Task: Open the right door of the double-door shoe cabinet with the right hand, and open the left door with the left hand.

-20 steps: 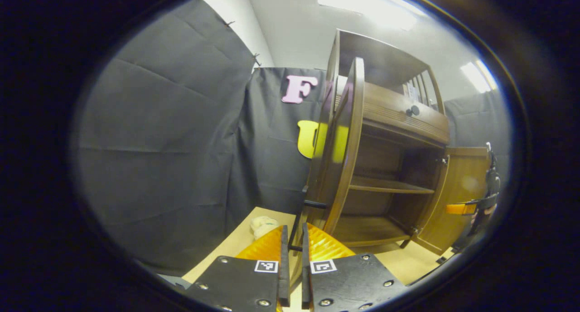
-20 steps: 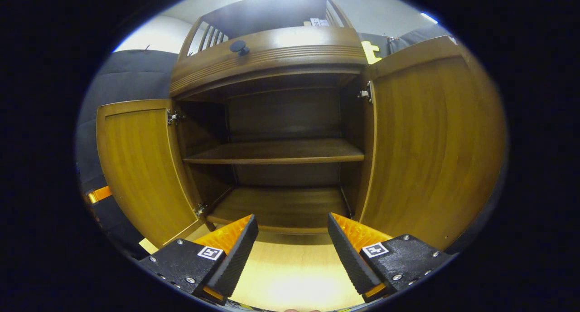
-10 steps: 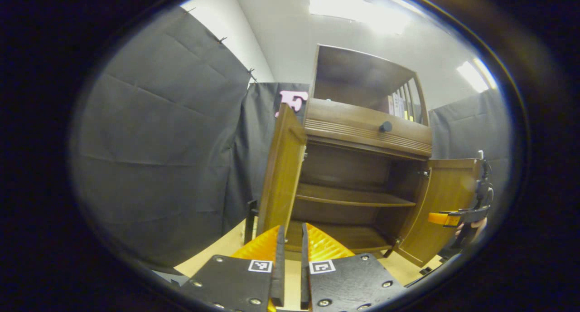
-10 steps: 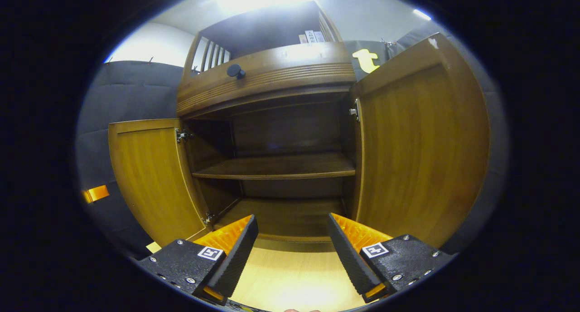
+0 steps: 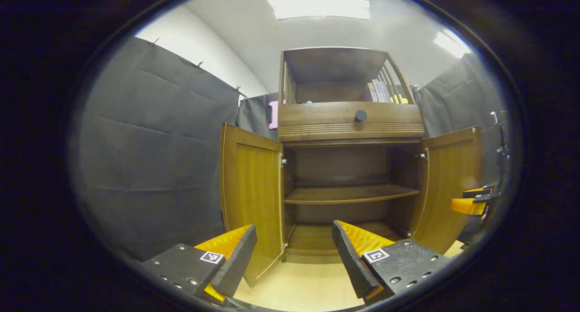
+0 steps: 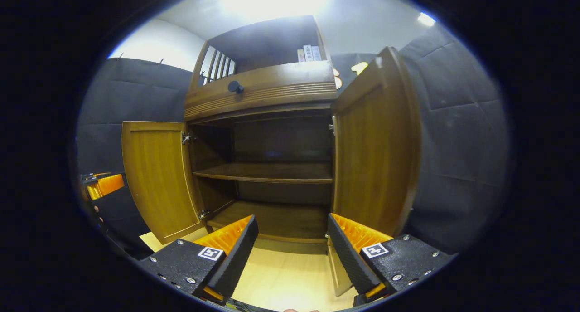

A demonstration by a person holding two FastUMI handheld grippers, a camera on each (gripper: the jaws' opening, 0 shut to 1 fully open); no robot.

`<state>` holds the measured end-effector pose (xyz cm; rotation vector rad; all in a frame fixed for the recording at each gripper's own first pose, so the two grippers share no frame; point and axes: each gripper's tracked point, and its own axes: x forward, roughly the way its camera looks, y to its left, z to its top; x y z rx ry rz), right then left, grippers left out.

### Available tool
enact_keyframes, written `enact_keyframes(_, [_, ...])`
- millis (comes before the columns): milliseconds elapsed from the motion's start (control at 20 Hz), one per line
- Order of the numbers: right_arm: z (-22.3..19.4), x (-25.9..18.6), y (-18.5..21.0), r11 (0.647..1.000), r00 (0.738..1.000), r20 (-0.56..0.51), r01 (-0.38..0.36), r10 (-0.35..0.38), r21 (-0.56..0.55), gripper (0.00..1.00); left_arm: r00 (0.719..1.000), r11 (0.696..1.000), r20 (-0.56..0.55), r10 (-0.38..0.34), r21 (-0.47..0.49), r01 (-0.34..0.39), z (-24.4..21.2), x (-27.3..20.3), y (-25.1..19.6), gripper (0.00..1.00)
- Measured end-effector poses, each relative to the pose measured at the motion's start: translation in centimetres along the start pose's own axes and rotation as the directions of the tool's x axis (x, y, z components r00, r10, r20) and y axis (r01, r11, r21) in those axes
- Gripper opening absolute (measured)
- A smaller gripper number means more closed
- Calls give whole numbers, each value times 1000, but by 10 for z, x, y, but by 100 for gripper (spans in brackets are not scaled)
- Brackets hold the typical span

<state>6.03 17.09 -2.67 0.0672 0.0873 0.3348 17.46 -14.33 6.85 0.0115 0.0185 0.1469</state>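
Shoe cabinet (image 5: 349, 126) stands at centre frame in the left gripper view, its left door (image 5: 249, 198) and right door (image 5: 448, 185) both swung wide, one shelf (image 5: 351, 194) inside. The left gripper (image 5: 294, 257), bottom centre, gapes with nothing held.

In the right gripper view, the right gripper (image 6: 292, 253) at bottom centre is likewise spread and empty. Both doors look done; the next move is probably just backing away.
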Motion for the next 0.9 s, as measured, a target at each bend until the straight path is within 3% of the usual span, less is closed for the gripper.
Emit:
enact_keyframes(50, [1, -7, -5, 1000, 1000, 4, 10, -10, 13, 96, 1000, 1000, -7, 6, -21, -6, -4, -3, -7, 100])
enact_keyframes(100, [3, -15, -11, 1000, 1000, 13, 20, -20, 21, 92, 1000, 999, -8, 10, -47, -10, -4, -5, -13, 100])
enact_keyframes(250, [-3, -31, -28, 999, 998, 25, 52, -52, 7, 91, 1000, 994, -4, -19, -112, 18, -3, -1, -35, 100])
enact_keyframes(300, [-6, -33, -32, 999, 998, 22, 53, -53, 4, 91, 999, 992, -6, -32, -120, 31, -2, 0, -40, 95])
enact_keyframes(400, [-13, -39, -38, 998, 998, 8, 61, -61, 14, 96, 999, 992, -15, -45, -116, 43, -2, 3, -49, 100])
enact_keyframes(600, [-21, -46, -47, 994, 995, 3, 99, -99, 48, 91, 996, 991, -17, -86, -109, 83, -2, 0, -72, 100])
enact_keyframes(750, [-23, -47, -44, 995, 996, 3, 87, -87, 51, 96, 995, 991, -16, -96, -96, 94, -1, -4, -79, 100])
enact_keyframes(900, [-25, -48, -40, 996, 998, 0, 70, -70, 49, 92, 996, 992, -27, -89, -94, 86, -4, -3, -79, 100])
